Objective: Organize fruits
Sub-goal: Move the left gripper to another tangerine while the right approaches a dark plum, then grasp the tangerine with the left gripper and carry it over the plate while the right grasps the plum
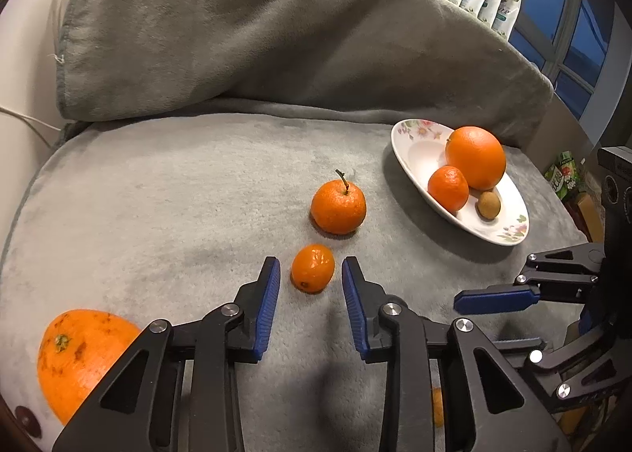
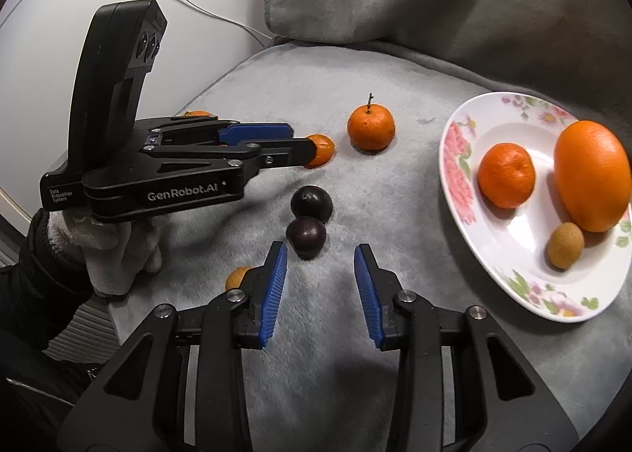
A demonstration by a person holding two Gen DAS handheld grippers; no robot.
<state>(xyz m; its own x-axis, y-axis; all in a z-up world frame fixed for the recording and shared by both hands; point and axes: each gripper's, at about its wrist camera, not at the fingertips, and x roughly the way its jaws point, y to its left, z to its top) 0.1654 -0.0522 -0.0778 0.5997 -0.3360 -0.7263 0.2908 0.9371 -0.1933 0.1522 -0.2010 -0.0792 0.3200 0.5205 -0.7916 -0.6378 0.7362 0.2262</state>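
Observation:
My left gripper [image 1: 311,261] stands open with its blue pads on either side of a small oval orange fruit [image 1: 313,268] on the grey blanket; a gap shows on both sides. Beyond it sits a stemmed mandarin [image 1: 338,207]. In the right wrist view my right gripper [image 2: 320,248] is open and holds nothing. Two dark plums [image 2: 306,237] lie just past its left fingertip. The flowered white plate [image 2: 513,266] on the right holds a big orange [image 2: 592,175], a mandarin [image 2: 506,175] and a small brown fruit [image 2: 565,244].
A large orange [image 1: 79,357] lies at the near left beside the left gripper. Another small orange fruit [image 2: 237,278] peeks out behind my right gripper's left finger. A grey pillow [image 1: 276,29] rises behind the blanket. A gloved hand [image 2: 114,250] holds the left gripper.

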